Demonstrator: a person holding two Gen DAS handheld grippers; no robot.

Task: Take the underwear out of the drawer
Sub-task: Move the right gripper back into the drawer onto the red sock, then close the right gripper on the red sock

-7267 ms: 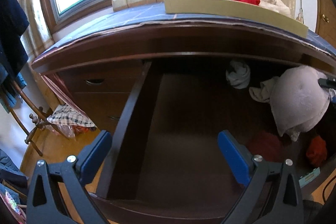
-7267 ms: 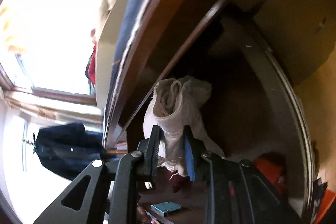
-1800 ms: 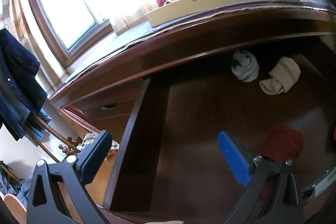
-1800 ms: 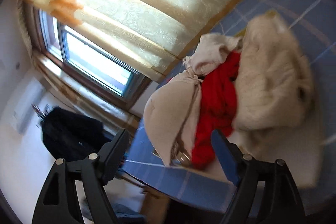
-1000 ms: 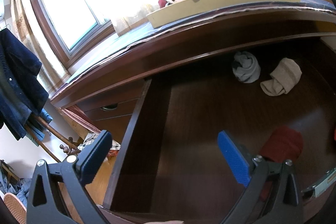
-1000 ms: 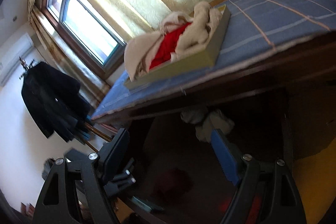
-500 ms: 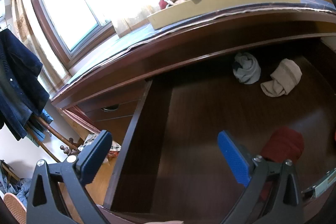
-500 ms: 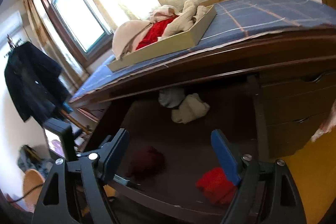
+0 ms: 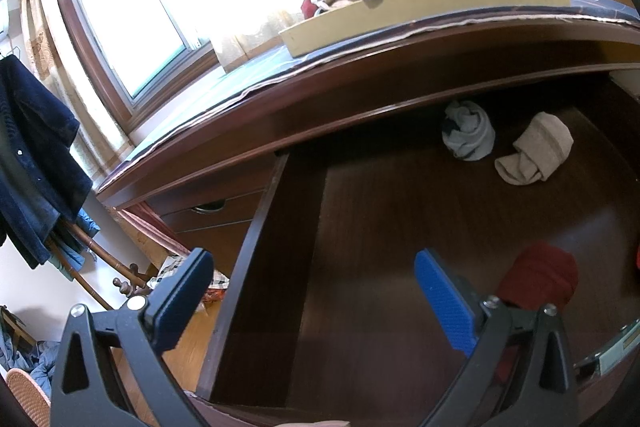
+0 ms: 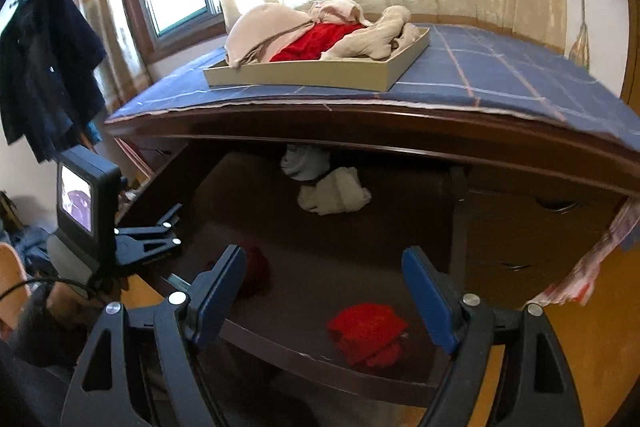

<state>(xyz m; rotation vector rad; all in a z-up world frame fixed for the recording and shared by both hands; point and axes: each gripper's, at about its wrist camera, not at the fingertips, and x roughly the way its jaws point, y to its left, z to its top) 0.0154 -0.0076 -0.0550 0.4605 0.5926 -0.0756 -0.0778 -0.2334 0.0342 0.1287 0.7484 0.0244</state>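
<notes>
Swung down from the tray (image 10: 312,77) of clothes on the desk top, the right gripper (image 10: 324,291) is now facing the open drawer (image 10: 320,359), jaws gaping wide and holding nothing. Only its view is showing the bright red underwear (image 10: 366,331) by the drawer's front edge. The left gripper (image 9: 312,299), equally wide and empty, is hovering over the drawer's left side, showing a dark red bundle (image 9: 538,277), its long axis running front to back.

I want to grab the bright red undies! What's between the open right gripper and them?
Nothing: in the right wrist view, the right gripper hangs over the bright red crumpled underwear with only air between.
</notes>
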